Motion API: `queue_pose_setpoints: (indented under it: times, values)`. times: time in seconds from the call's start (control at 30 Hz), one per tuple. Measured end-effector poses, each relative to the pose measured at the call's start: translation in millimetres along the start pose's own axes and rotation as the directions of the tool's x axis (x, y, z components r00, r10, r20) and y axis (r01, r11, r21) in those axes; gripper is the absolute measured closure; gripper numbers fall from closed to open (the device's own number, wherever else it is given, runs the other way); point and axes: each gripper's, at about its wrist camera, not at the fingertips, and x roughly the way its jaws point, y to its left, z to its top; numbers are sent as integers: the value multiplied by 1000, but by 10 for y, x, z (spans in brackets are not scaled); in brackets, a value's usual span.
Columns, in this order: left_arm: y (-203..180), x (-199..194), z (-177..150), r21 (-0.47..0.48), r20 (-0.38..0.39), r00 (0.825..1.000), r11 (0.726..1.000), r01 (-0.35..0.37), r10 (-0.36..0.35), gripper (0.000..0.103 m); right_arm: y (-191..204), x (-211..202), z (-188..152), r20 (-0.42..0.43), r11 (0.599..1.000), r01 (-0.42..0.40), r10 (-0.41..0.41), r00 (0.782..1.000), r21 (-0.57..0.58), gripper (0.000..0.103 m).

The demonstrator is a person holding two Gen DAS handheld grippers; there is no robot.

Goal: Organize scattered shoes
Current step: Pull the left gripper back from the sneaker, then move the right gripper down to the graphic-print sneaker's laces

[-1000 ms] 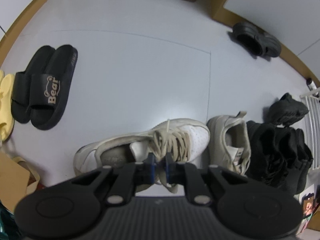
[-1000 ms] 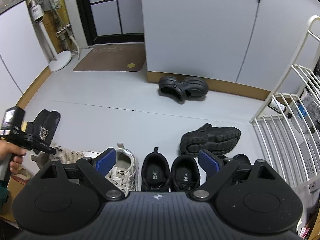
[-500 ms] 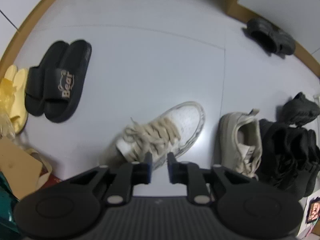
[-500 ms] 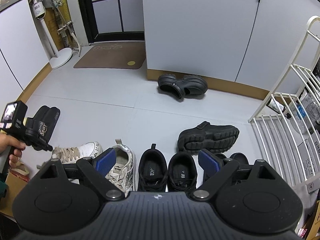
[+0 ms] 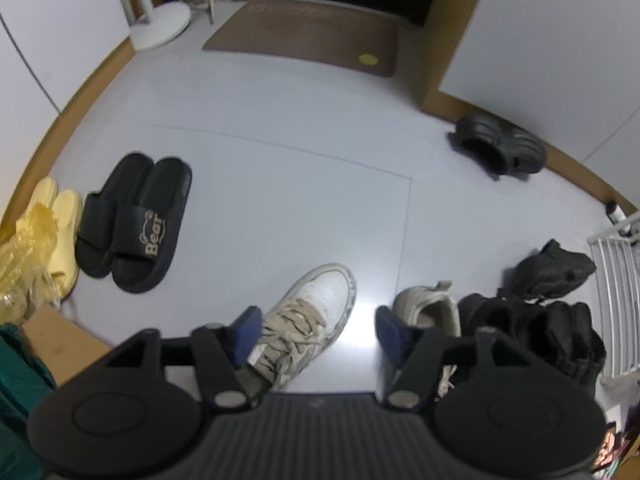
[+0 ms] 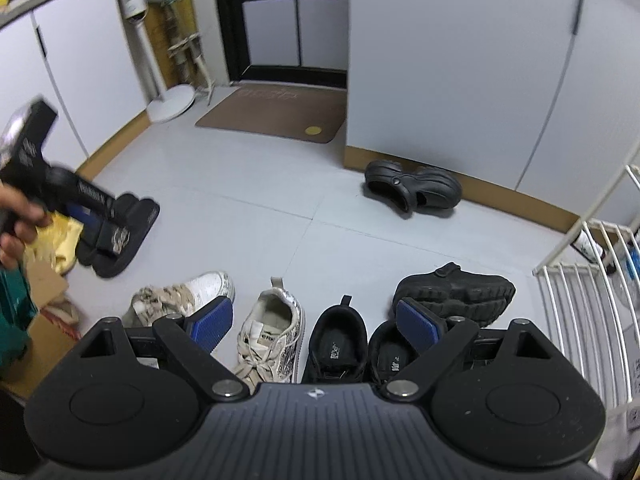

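Left wrist view: grey tile floor [image 5: 288, 184], brown doormat [image 5: 308, 36] by door; both grippers' fingers spread wide, empty.

Each handheld unit, the left gripper [image 5: 316, 334] and the right gripper [image 6: 313, 322], has a matte black ribbed housing, two round black side discs, silver pivot screws, and blue ribbed pads on black jaws. A teal sleeve [image 6: 14, 300] is worn.
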Motion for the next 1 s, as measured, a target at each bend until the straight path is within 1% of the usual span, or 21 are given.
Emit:
queue_pose_setpoints:
  times: [0.17, 0.27, 0.4, 0.5, 0.63, 0.7, 0.77, 0.83, 0.93, 1.0]
  values:
    - [-114, -155, -52, 52, 42, 999, 999, 10, -12, 21, 146, 97, -70, -18, 998, -25, 24, 1000, -66, 12]
    - [-162, -160, -92, 82, 68, 998, 997, -7, 1, 18, 229, 141, -107, -20, 995, -57, 55, 998, -86, 12]
    - [-160, -84, -119, 111, 81, 996, 993, -31, 22, 18, 341, 211, -149, -22, 988, -98, 97, 995, -120, 12]
    - [-138, -38, -125, 118, 72, 997, 993, -8, -1, 18, 442, 267, -186, -19, 979, -130, 129, 992, -160, 12]
    - [-214, -59, -140, 184, 87, 996, 983, 1, -17, 18, 563, 386, -238, -32, 963, -154, 150, 988, -221, 12]
    - [-253, -82, -139, 201, 92, 995, 979, 11, -30, 16, 590, 433, -256, -22, 955, -182, 182, 983, -236, 12]
    - [-282, -74, -120, 199, 95, 995, 980, 24, -43, 13, 612, 478, -274, -7, 945, -214, 219, 976, -248, 12]
    - [-291, -61, -105, 192, 93, 994, 981, 34, -53, 13, 654, 513, -283, 7, 931, -237, 248, 969, -278, 12]
    - [-280, 7, -58, 167, 80, 995, 985, 40, -54, 13, 742, 624, -282, -3, 916, -243, 255, 967, -318, 12]
    - [-251, 61, -47, 151, 74, 996, 988, 40, -52, 9, 797, 738, -287, -24, 906, -260, 267, 963, -335, 12]
